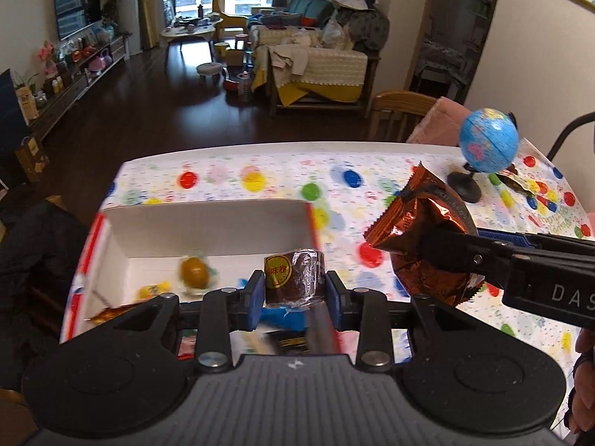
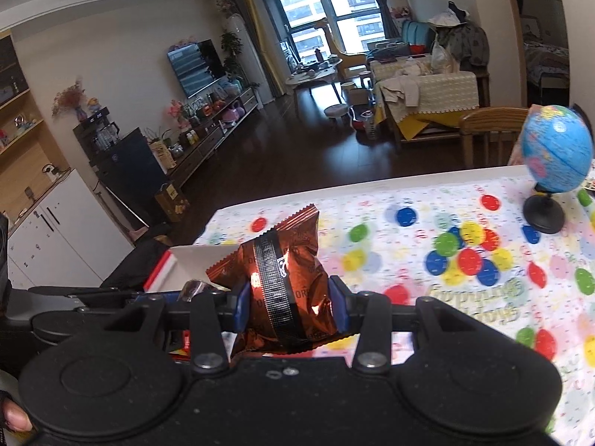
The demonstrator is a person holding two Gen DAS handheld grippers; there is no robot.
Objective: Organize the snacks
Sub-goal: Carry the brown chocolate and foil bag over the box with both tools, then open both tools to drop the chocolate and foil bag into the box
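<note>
Left gripper [image 1: 293, 291] closed on a brown roll [image 1: 293, 277], held over the near edge of the white box [image 1: 208, 223], likely for dropping in. Right gripper [image 2: 289, 303] clamped on a copper packet [image 2: 286, 278], raised right of the box above the dotted cloth [image 2: 409, 260], probably next in line. Inside the box: a blurred yellow sweet [image 1: 194, 272] and other wrappers. Far right, a globe [image 1: 489, 145]. Readable: "味卷" on the roll's yellow sticker, "DAS" on the right gripper body, part of "ORE" on the packet.
</note>
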